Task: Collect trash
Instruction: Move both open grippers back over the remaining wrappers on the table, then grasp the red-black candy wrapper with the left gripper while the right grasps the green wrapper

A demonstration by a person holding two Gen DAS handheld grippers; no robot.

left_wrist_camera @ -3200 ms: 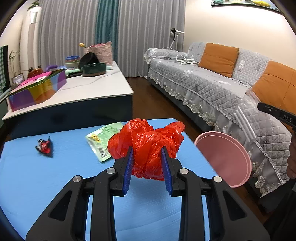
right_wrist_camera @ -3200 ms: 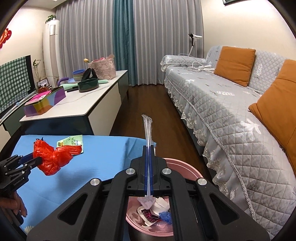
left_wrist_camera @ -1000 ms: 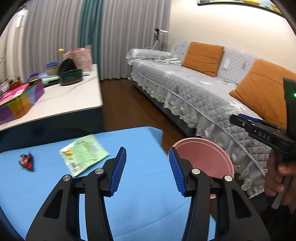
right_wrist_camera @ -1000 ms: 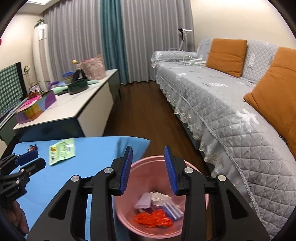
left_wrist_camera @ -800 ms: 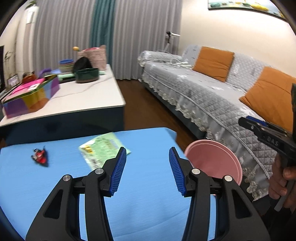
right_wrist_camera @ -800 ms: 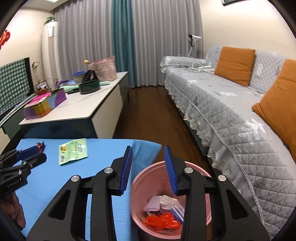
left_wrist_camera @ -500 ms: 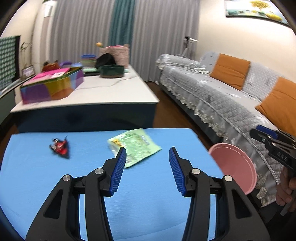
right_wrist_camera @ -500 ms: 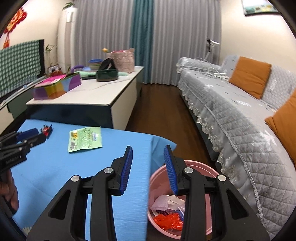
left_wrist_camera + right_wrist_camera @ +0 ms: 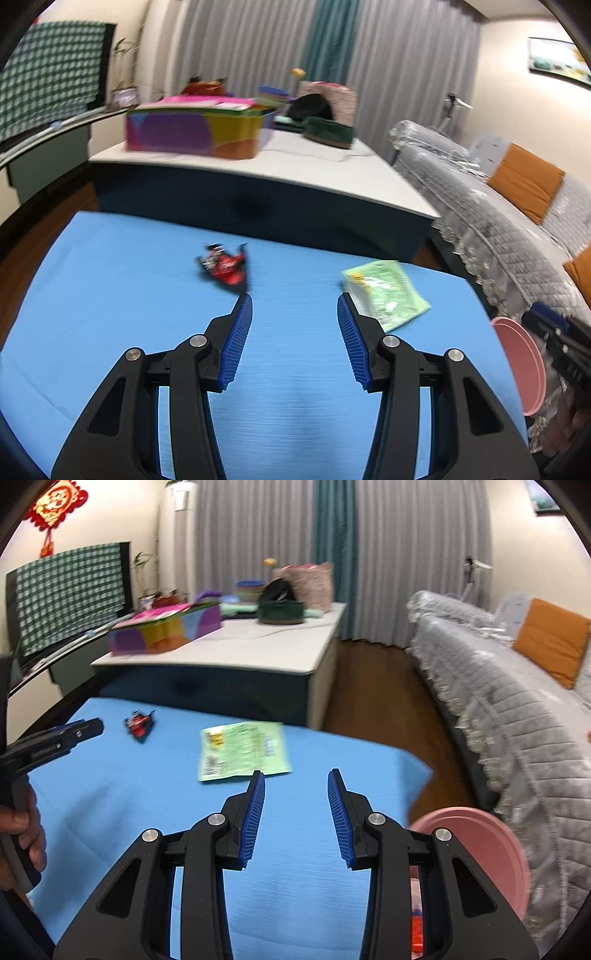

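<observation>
While both claws, left gripper point(image 9: 294, 334) and right gripper point(image 9: 296, 811), held open and empty: flat green packet point(image 9: 242, 751) easily missed, pushed along blue cloth point(image 9: 147, 805); small red wrapper point(image 9: 224, 267) easily dropped.

Home living room. Grey quilted sofa point(image 9: 517, 686) with orange cushions point(image 9: 552, 646); floor-length grey and teal curtains point(image 9: 332, 535); white-topped coffee table point(image 9: 258, 646) with household clutter; wood floor point(image 9: 373, 686); red Chinese knot ornament point(image 9: 55, 502); framed wall picture point(image 9: 557, 61).

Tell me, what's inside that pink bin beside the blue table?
Little shows: the right gripper covers most of the pink bin. A red scrap and something pale peek through; the rest is hidden.
</observation>
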